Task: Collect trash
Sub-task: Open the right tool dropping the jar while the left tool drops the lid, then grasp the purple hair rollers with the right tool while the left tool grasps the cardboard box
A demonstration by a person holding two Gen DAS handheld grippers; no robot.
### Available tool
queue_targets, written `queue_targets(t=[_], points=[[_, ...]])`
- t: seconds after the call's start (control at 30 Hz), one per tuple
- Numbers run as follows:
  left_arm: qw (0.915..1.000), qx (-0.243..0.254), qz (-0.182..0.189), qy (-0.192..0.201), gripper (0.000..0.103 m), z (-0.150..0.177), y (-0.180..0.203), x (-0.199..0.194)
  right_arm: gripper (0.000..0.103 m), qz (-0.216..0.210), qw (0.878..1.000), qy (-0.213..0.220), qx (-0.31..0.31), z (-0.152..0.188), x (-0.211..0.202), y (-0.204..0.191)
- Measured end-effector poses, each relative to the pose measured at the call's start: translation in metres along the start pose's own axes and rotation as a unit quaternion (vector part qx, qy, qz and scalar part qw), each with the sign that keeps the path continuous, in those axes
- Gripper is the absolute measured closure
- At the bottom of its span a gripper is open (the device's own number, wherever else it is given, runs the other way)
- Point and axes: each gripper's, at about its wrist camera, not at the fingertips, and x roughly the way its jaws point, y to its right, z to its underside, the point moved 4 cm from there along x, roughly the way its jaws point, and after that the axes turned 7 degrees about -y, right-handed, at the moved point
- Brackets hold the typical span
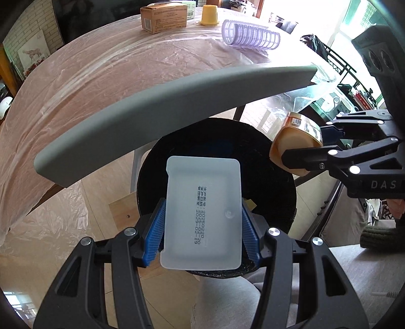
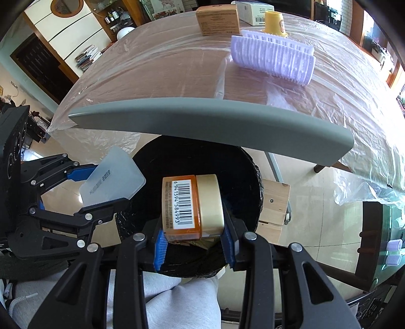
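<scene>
Left wrist view: the left gripper [image 1: 202, 222] clamps a frosted plastic tray [image 1: 202, 215] by its two long edges, directly above the black bin [image 1: 276, 151]. The tray is not yet released. On the table [image 1: 101, 88] a cardboard box [image 1: 163, 19], a yellow cup [image 1: 209, 15] and a purple roller [image 1: 250, 33] remain.

Right wrist view: the right gripper [image 2: 193, 240] is closed on an orange jar [image 2: 192, 206] with a gold lid, held over the bin's mouth. Judgement: both drops are pending, and the table items are still to collect.
</scene>
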Motion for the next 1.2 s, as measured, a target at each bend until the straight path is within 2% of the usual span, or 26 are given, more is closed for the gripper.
queue_targets(t=[0.03,0.07,0.1,0.13,0.17,0.27,0.43,0.47,0.53,0.6,0.7,0.87,1.2], points=[[1.0,-0.002,0.006,0.001,0.047,-0.001,-0.001,0.0,0.066,0.001,1.0,0.003,0.0,0.0,-0.001,0.0],[1.0,-0.005,0.007,0.001,0.041,-0.001,-0.002,0.0,0.063,0.002,1.0,0.012,0.003,-0.001,-0.005,0.0],[0.9999,-0.007,0.005,0.006,0.03,-0.002,-0.002,-0.003,0.046,0.003,1.0,0.021,0.006,-0.001,-0.009,0.0],[0.9998,-0.008,0.002,0.015,0.026,-0.003,-0.002,-0.007,0.032,0.005,0.999,0.03,0.009,-0.002,-0.015,0.001],[0.9997,-0.009,-0.001,0.024,0.02,-0.003,-0.002,-0.011,0.03,0.012,0.999,0.048,0.015,-0.002,-0.024,0.002],[0.9992,-0.017,-0.008,0.035,0.02,-0.004,-0.006,-0.023,0.028,0.025,0.997,0.072,0.025,-0.005,-0.042,0.007],[0.9962,-0.039,-0.001,0.078,0.02,-0.012,-0.016,-0.059,0.005,0.053,0.987,0.137,0.07,-0.01,-0.08,0.023],[0.9952,-0.043,0.0,0.088,0.02,-0.014,-0.019,-0.067,0.004,0.062,0.982,0.158,0.078,-0.012,-0.091,0.027],[0.9916,-0.05,-0.005,0.119,0.013,-0.022,-0.025,-0.086,0.004,0.076,0.977,0.18,0.09,-0.017,-0.102,0.033],[0.9877,-0.056,-0.014,0.146,0.007,-0.033,-0.029,-0.099,0.004,0.084,0.973,0.186,0.104,-0.024,-0.104,0.039],[0.9839,-0.054,-0.033,0.167,0.006,-0.055,-0.035,-0.111,0.004,0.072,0.972,0.187,0.124,-0.036,-0.101,0.044],[0.9817,-0.063,-0.05,0.173,0.006,-0.097,-0.049,-0.113,0.004,0.075,0.972,0.183,0.128,-0.056,-0.086,0.042],[0.9874,-0.064,-0.03,0.142,0.006,-0.178,-0.067,-0.076,0.004,0.109,0.968,0.179,0.139,-0.083,-0.057,0.04]])
